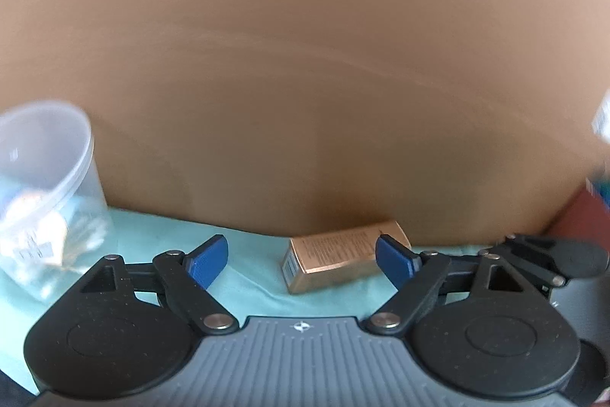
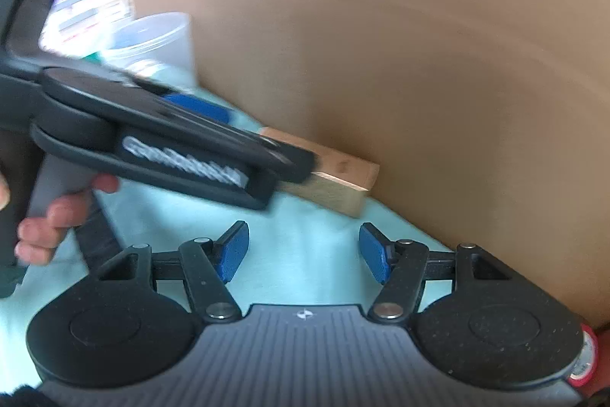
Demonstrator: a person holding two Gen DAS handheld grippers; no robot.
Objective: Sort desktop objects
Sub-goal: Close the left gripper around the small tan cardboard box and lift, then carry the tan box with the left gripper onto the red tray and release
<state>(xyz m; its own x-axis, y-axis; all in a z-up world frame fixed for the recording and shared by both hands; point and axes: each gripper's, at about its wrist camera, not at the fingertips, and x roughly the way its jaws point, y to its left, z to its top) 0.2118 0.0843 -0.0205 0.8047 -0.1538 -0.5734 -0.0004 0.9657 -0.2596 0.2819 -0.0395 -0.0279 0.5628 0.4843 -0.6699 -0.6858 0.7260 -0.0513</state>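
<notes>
The left tool [image 1: 301,260] has its blue pads spread wide apart and grips nothing. A small gold-brown carton [image 1: 343,254] lies on its side on the pale green tabletop cloth [image 1: 248,277], just ahead of the tool and toward its right finger [image 1: 394,260], whose pad overlaps the carton's right end in the left wrist view; whether they touch cannot be told. The carton sits close against the foot of a large brown cardboard wall [image 1: 305,63]. Off to the left stands a clear plastic container [image 1: 45,185] with blurred contents inside.

From the right wrist view, the right tool [image 2: 304,250] is likewise spread apart and empty, hovering over bare green cloth [image 2: 305,239]. The same carton [image 2: 343,185] lies beyond it, ahead and slightly right, well apart from its pads. The left tool [image 2: 160,140] crosses the upper left of this view, its tip reaching over the carton's left end, with a person's hand [image 2: 49,224] on its grey handle. The clear container [image 2: 152,41] stands behind.
</notes>
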